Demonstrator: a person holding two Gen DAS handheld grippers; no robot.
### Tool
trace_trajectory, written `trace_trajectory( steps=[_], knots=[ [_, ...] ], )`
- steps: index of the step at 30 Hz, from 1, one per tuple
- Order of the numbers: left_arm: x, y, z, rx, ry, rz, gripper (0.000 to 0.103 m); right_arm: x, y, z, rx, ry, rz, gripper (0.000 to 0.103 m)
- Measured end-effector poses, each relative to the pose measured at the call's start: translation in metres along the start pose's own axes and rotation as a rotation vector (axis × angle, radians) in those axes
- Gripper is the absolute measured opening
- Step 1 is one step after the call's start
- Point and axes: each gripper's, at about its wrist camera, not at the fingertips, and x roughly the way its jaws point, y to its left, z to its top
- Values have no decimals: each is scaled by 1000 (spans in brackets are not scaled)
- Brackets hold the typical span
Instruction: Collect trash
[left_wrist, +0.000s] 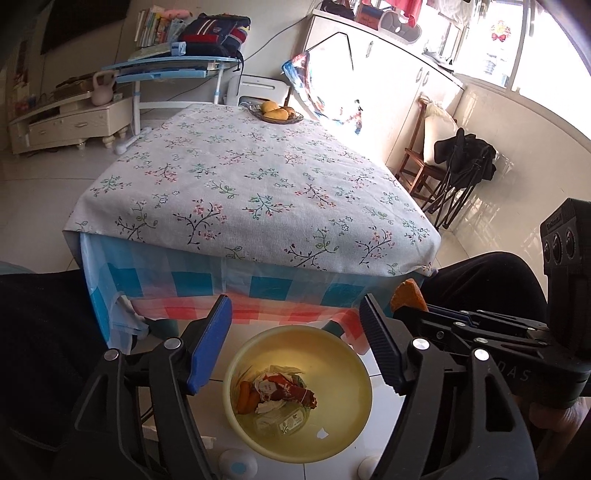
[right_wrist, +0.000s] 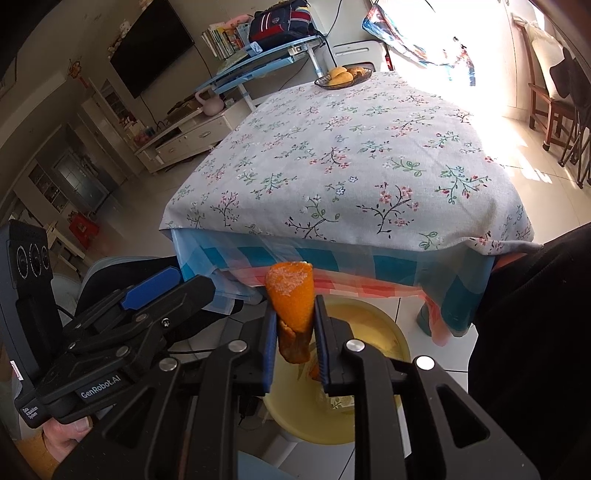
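A yellow trash bin (left_wrist: 354, 417) stands on the floor in front of the table, holding wrappers, orange scraps and paper. My left gripper (left_wrist: 295, 325) is open and empty above the bin. My right gripper (right_wrist: 295, 321) is shut on an orange peel (right_wrist: 291, 299), held upright above the bin's near rim (right_wrist: 391, 339). In the left wrist view the peel's tip (left_wrist: 406, 295) shows at the right, beside the right gripper's body. The left gripper's body (right_wrist: 110, 332) shows at the left of the right wrist view.
A table with a floral cloth (left_wrist: 258, 184) stands beyond the bin, with a fruit bowl (left_wrist: 279, 114) at its far edge. My knees flank the bin. A folding chair (left_wrist: 458, 173) and wooden chair stand at right. A blue desk (left_wrist: 170, 68) is behind.
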Motion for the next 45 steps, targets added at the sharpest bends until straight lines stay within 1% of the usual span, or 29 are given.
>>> trace_trajectory(
  steps=[1, 3, 6, 12, 13, 15, 17, 22, 23, 24, 26, 29, 31, 32, 34, 36, 40, 45],
  knots=[
    [-1, 1, 0, -3, -7, 7, 72, 0, 0, 0, -1, 0, 0, 21],
    [-2, 3, 1, -9, -20, 21, 78, 1, 1, 0, -3, 1, -2, 21],
    [-5, 4, 2, -18, -37, 37, 83, 1, 1, -1, -4, 2, -2, 21],
    [-6, 7, 3, -26, -54, 60, 88, 2, 1, -1, -8, 6, -7, 21],
    [-6, 8, 3, -27, -56, 63, 89, 2, 2, -1, -9, 6, -7, 23],
    [-7, 8, 3, -27, -60, 69, 90, 1, 1, -1, -9, 4, -12, 31],
    [-7, 8, 3, -26, -62, 75, 91, 1, 1, -2, -7, 3, -13, 32],
    [-8, 7, 3, -23, -73, 92, 94, -1, -2, -1, 5, -12, -18, 42],
    [-9, 7, 4, -22, -77, 96, 95, -3, -3, 0, 8, -21, -22, 47],
    [-10, 7, 4, -20, -81, 100, 95, -4, -3, 0, 9, -34, -28, 51],
    [-12, 7, 5, -15, -92, 108, 96, -11, -2, 1, 9, -71, -41, 55],
    [-14, 6, 7, -4, -109, 125, 96, -24, 1, 2, -4, -158, -89, 64],
    [-16, 5, 8, 1, -122, 137, 96, -33, 4, 3, -19, -222, -137, 70],
    [-17, 5, 8, 3, -130, 142, 96, -37, 6, 2, -28, -254, -164, 75],
    [-20, 5, 10, 6, -146, 152, 96, -44, 10, 2, -46, -312, -217, 79],
    [-23, 4, 13, 8, -162, 162, 96, -50, 14, 1, -67, -364, -267, 86],
    [-28, 2, 18, 12, -193, 184, 96, -56, 18, 2, -104, -421, -323, 90],
    [-35, -3, 26, 23, -231, 204, 96, -57, 20, 4, -142, -457, -371, 92]
  ],
)
